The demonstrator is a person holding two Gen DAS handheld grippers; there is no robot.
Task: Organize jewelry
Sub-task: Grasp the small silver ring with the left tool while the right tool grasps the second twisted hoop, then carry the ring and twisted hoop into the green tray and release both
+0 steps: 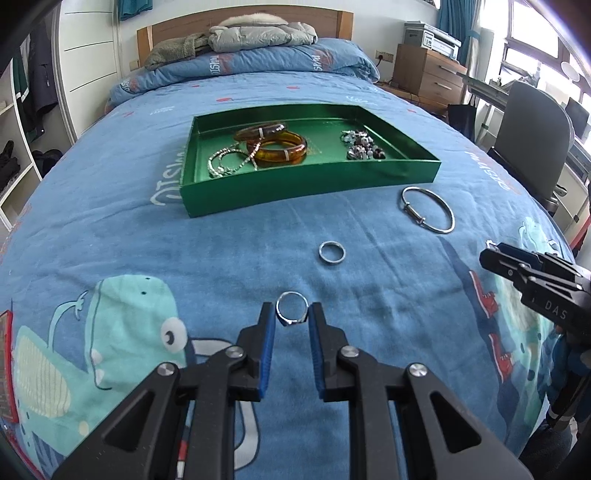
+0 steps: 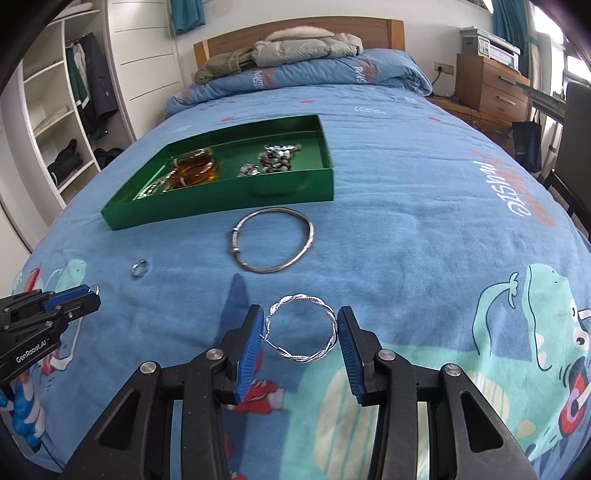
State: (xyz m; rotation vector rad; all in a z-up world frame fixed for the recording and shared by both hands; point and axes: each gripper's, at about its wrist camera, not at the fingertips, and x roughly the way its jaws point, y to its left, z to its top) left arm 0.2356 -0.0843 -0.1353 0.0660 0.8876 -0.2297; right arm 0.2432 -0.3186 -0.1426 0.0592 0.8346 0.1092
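While the left gripper (image 1: pixel 292 314) clasps a signet ring (image 1: pixel 291 309) and the right gripper (image 2: pixel 301 328) a twisted silver bangle (image 2: pixel 301 332), the green tray (image 1: pixel 310 192) at twelve o'clock already holds amber bangles (image 1: pixel 277 146), with a plain ring (image 1: pixel 331 252) and silver bangle (image 1: pixel 428 209) left on the blue bedspread (image 1: pixel 221 240).

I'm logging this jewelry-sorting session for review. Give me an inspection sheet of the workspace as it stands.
Surface: blue cartoon-print bedspread, smooth.
Job's things: green tray holds two amber bangles, a silver chain and a beaded bracelet. A silver bangle and a plain ring lie loose on the bedspread.
Clutter: grey jacket at the headboard.
Grippers: left claw shut on a small ring; right claw shut on a twisted silver hoop.
Cables: a dark cable hangs from the wall socket by the wooden drawers.
Surroundings: open wardrobe, office chair, windows.
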